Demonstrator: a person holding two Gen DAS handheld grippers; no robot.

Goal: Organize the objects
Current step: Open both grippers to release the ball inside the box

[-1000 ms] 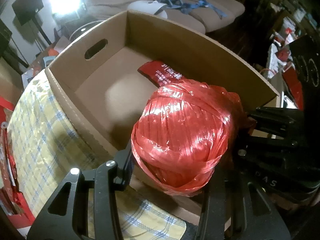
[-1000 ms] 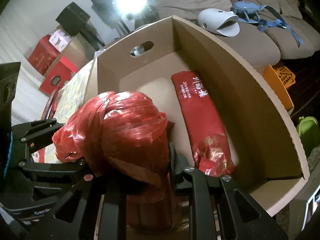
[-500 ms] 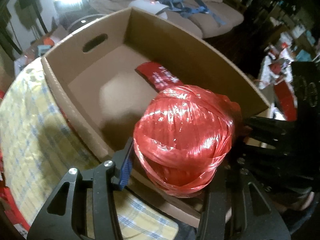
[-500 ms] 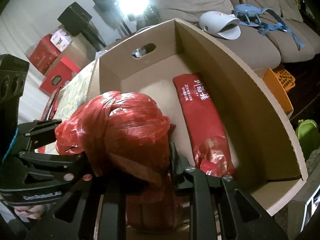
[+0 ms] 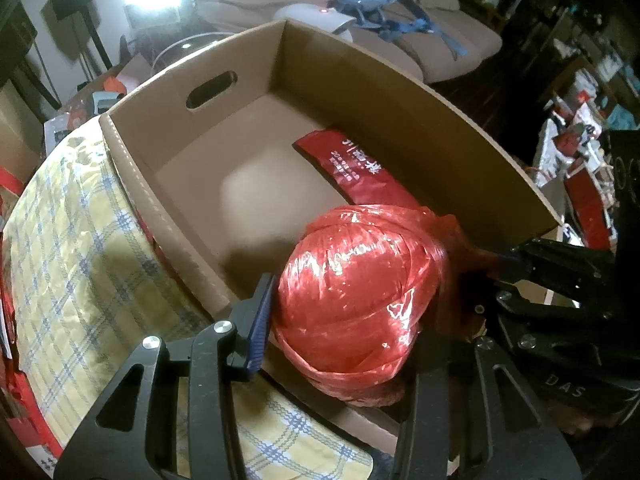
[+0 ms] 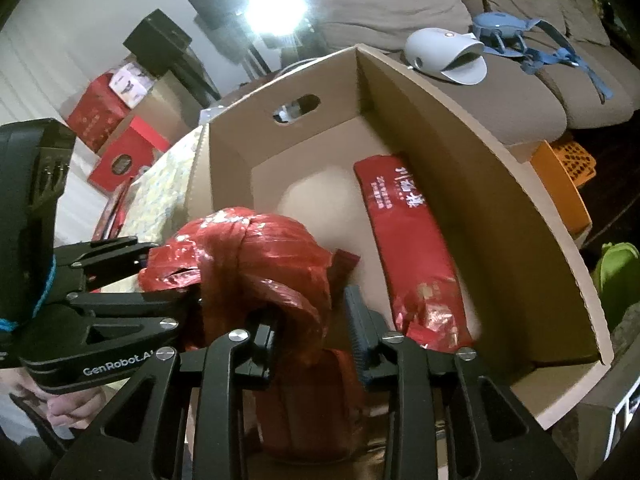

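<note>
Two grippers meet on one red ball of plastic twine [image 5: 352,304] at the near rim of an open cardboard box [image 5: 400,92]. At nine o'clock of the box in the left wrist view lies a yellow checked cloth [image 5: 76,264], which the box rests against. The left gripper [image 5: 344,320] grips the ball; its jaws have just been closing a little, the blue-padded finger [image 5: 260,320] pressed to the ball's side and the other finger hidden behind it. In the right wrist view the right gripper [image 6: 308,332] is clenched on a loose red tail of the ball [image 6: 256,264], above a red roll [image 6: 308,404] at six o'clock. Inside the box, along its three o'clock wall, a long red packet with white lettering [image 6: 412,248] lies flat; the box floor beside it is bare. Beyond the box at twelve o'clock sits a beige sofa [image 6: 520,92] bearing a white device [image 6: 444,56].
</note>
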